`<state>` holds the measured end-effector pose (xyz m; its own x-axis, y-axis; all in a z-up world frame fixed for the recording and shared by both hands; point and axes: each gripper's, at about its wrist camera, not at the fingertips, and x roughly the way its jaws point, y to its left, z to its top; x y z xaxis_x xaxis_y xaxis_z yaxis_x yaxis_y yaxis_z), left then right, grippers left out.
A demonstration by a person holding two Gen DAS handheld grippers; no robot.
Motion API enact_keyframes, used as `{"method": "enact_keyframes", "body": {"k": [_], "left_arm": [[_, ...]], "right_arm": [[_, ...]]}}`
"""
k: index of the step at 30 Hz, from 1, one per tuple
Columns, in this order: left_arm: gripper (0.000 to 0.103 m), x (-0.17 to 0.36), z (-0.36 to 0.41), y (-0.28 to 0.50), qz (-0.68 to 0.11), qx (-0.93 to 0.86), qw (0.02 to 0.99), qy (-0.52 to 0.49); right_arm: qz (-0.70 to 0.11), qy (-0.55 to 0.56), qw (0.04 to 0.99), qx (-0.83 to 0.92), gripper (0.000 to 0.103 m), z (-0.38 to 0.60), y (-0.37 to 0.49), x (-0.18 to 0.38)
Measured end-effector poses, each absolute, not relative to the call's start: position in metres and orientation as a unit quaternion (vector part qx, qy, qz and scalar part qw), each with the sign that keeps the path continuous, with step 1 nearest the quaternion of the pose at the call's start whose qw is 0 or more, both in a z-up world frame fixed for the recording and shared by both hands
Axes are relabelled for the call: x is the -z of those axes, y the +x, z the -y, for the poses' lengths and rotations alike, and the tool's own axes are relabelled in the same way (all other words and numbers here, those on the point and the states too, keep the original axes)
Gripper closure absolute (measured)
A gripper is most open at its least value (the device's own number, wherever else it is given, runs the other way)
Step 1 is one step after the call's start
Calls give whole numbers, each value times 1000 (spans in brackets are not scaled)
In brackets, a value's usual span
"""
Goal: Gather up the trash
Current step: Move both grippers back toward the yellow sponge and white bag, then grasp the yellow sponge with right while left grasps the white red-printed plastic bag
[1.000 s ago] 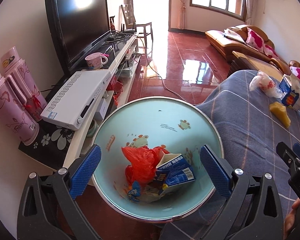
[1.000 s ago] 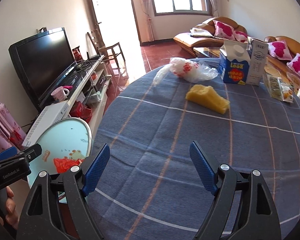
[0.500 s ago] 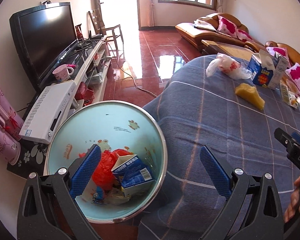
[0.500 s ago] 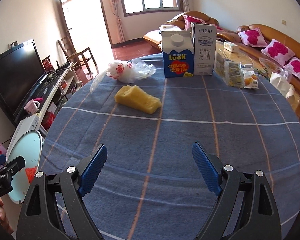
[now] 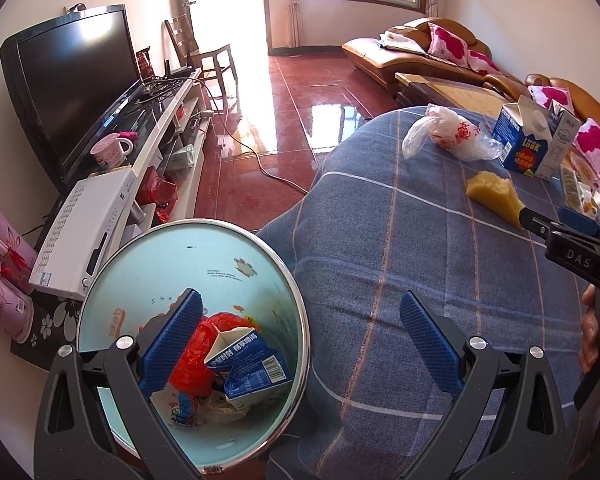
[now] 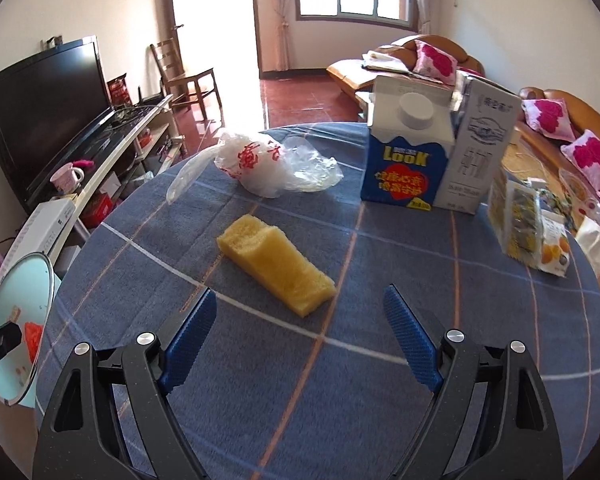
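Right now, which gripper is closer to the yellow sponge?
Right. The right gripper hangs open just short of the yellow sponge; the left gripper is back by the bin.

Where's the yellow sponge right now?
The yellow sponge lies on the blue tablecloth, just ahead of the open right gripper, nearer than the plastic bag.

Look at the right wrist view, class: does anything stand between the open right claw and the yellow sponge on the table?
Nothing visible does. The right claw is open, and only bare tablecloth lies between it and the yellow sponge. The plastic bag and the cartons stand beyond the sponge.
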<state>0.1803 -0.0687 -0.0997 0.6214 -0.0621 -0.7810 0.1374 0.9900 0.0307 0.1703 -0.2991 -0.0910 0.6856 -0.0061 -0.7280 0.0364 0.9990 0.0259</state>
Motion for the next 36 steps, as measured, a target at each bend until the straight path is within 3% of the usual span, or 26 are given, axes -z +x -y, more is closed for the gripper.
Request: {"method": "enact_keyframes", "body": {"k": [4, 9, 14, 28, 36], "left_arm": [[6, 98, 64, 192, -434, 48, 899, 38], [6, 97, 70, 207, -435, 53, 898, 41], [6, 96, 86, 221, -440, 79, 894, 30], [6, 97, 186, 292, -411, 162, 895, 67], [6, 98, 254, 349, -393, 200, 896, 54]], "right_arm": [[-408, -23, 913, -6, 23, 294, 196, 100], [-427, -12, 903, -43, 54, 293, 210, 112], [-420, -14, 907, -34, 69, 297, 199, 108], [-393, 83, 897, 185, 71, 443, 126, 79], [-390, 135, 884, 220, 70, 495, 93, 83]]}}
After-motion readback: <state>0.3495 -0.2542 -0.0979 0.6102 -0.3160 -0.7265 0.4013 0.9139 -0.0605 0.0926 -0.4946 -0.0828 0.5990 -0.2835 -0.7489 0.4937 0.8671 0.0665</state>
